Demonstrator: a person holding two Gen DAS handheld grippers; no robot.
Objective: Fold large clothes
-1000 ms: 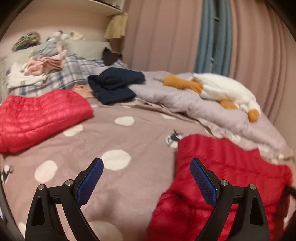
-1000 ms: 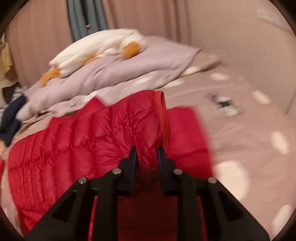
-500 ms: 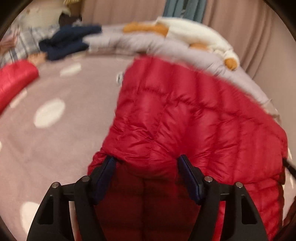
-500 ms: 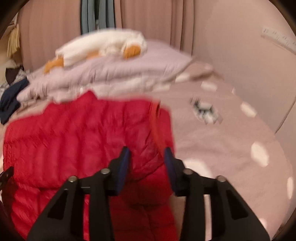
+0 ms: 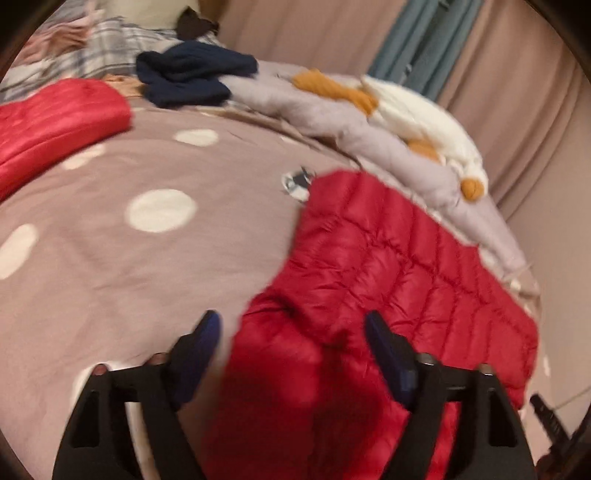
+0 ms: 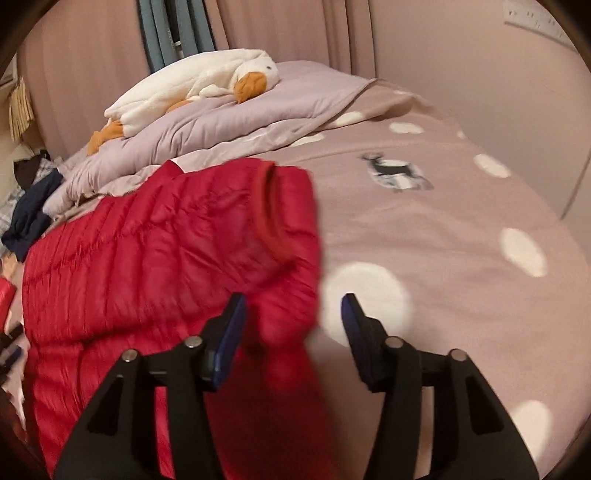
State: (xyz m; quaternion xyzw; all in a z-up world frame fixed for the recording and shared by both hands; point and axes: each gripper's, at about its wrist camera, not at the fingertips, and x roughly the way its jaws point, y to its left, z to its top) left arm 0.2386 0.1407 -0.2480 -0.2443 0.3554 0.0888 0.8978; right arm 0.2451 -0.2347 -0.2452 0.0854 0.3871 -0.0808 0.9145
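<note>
A red quilted down jacket (image 5: pixel 388 273) lies on the dotted pink bedspread (image 5: pixel 110 258); it also shows in the right wrist view (image 6: pixel 155 251) with its collar edge toward the right. My left gripper (image 5: pixel 291 332) is open, its jaws wide apart over the jacket's near left edge. My right gripper (image 6: pixel 293 314) is open, with a fold of the jacket's near right corner lying between the jaws, not pinched. Both views are blurred by motion.
A second red down jacket (image 5: pixel 55 118) lies folded at far left. A navy garment (image 5: pixel 188 77), a rumpled lilac duvet (image 6: pixel 221 118) and a white plush goose (image 6: pixel 192 85) lie along the far side. Curtains (image 6: pixel 277 33) hang behind the bed, with a wall to the right.
My right gripper was shut on the jacket a second ago and has opened, letting it drop. My left gripper swung over the jacket, then drew back left, staying open.
</note>
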